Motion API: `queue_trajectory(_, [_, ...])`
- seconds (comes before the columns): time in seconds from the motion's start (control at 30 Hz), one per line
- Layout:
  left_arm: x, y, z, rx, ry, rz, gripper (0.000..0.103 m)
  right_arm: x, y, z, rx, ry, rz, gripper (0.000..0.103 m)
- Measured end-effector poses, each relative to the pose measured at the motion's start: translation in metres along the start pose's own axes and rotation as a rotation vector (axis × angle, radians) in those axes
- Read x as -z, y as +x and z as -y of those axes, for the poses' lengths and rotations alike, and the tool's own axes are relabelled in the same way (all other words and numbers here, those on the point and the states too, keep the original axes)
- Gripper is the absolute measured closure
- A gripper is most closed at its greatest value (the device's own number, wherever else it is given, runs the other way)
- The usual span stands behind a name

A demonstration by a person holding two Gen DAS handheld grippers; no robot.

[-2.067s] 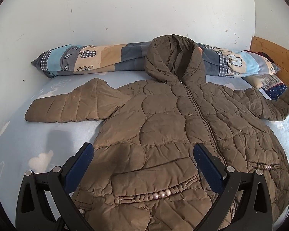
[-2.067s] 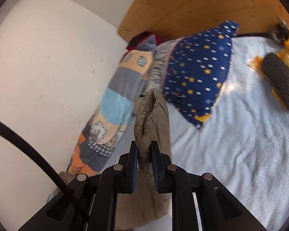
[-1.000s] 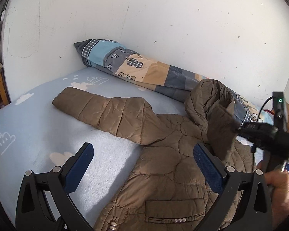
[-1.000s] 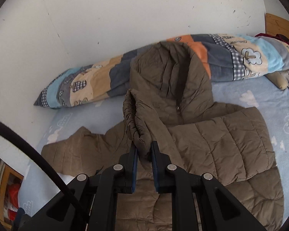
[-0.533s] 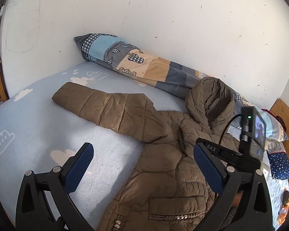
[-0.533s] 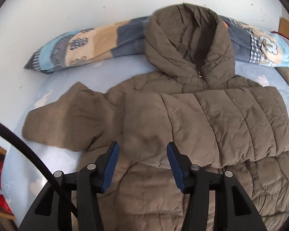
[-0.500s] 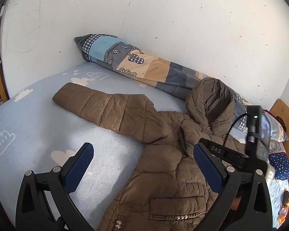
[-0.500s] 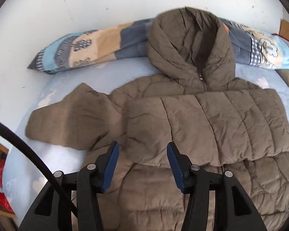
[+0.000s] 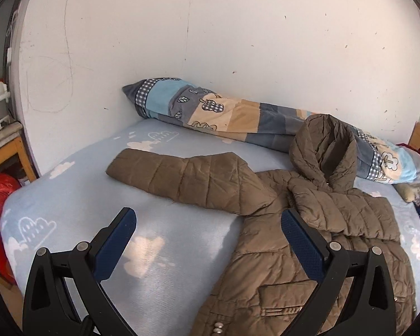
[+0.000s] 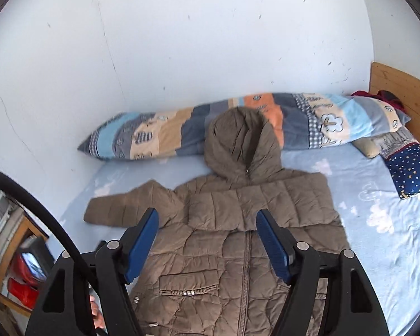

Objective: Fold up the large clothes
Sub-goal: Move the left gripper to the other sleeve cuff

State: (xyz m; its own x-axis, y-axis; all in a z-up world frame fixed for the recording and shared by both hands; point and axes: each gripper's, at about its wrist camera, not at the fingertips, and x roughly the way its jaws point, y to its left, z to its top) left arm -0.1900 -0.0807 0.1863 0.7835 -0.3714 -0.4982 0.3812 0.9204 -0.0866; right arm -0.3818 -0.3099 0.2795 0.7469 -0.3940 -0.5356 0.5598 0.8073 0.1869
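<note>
Two grippers are in our hands, and both are empty. We hold the left gripper [image 9: 207, 224] with its jaws wide apart, and nothing is between them except the blue sheet [image 9: 70, 204] below. The jacket [image 9: 308, 240] lies flat on this sheet, mostly behind and under the right-hand jaw of this gripper. One sleeve [image 9: 182, 179] is stretched out straight beyond the jaws, reaching past the left-hand jaw. The hood [image 9: 322, 142] is further away, beyond the right-hand jaw, and it leans on the long patchwork pillow [image 9: 210, 112] by the wall.

Our right gripper [image 10: 205, 235] hangs above the jacket [image 10: 224, 268] and its jaws are opening. No cloth is between the pads; we see the zipper and the chest of the jacket through the gap. The other sleeve [image 10: 260, 207] is folded across the chest, and it lies just beyond the tips of both jaws. The starry pillow [image 10: 411, 173] is well apart, far to the right of the right-hand jaw, near the wooden headboard [image 10: 400, 84].
</note>
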Motion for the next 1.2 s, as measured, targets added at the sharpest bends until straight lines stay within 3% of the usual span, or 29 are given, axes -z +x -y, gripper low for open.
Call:
queue_trajectory(0.17, [0.007, -0.006, -0.014, -0.03, -0.017, 0.005, 0.0, 0.002, -0.027, 0.016, -0.055, 0.029, 0.052, 0.023])
queue_trajectory(0.33, [0.006, -0.018, -0.019, -0.059, -0.076, 0.013, 0.0, 0.026, -0.025, 0.039, -0.099, 0.056, 0.027, 0.023])
queue_trajectory(0.47, [0.013, -0.024, -0.006, -0.077, -0.031, 0.025, 0.0, 0.045, -0.023, 0.061, -0.066, 0.01, 0.029, 0.023])
queue_trajectory(0.57, [0.011, -0.034, 0.008, -0.083, 0.006, 0.026, 0.0, 0.058, -0.011, 0.083, -0.095, 0.03, 0.022, 0.023])
queue_trajectory(0.67, [-0.002, -0.041, 0.013, -0.026, -0.021, -0.007, 0.0, 0.062, 0.009, 0.099, -0.094, 0.024, -0.022, 0.023])
queue_trajectory(0.83, [-0.017, -0.031, 0.019, -0.019, 0.04, -0.041, 0.0, 0.066, 0.035, 0.118, -0.053, -0.041, -0.02, 0.023])
queue_trajectory(0.93, [-0.024, -0.013, 0.006, 0.002, -0.007, -0.09, 0.0, 0.081, 0.056, 0.14, -0.08, 0.002, 0.009, 0.023])
queue_trajectory(0.97, [-0.028, -0.004, -0.001, 0.002, -0.025, -0.116, 0.0, 0.085, 0.069, 0.147, -0.044, 0.004, -0.031, 0.026])
queue_trajectory(1.0, [-0.032, 0.004, -0.007, -0.004, -0.043, -0.136, 0.0, 0.082, 0.083, 0.151, 0.005, 0.026, -0.105, 0.032])
queue_trajectory(1.03, [-0.037, 0.012, -0.016, -0.009, -0.07, -0.154, 0.0, 0.077, 0.087, 0.156, -0.015, 0.066, -0.113, 0.041])
queue_trajectory(1.07, [-0.041, 0.021, -0.023, -0.011, -0.098, -0.17, 0.0, 0.073, 0.086, 0.16, -0.059, 0.11, -0.095, 0.041])
queue_trajectory(1.2, [-0.05, 0.062, -0.067, 0.003, -0.261, -0.28, 0.0, 0.067, 0.087, 0.163, -0.071, 0.184, -0.081, 0.04])
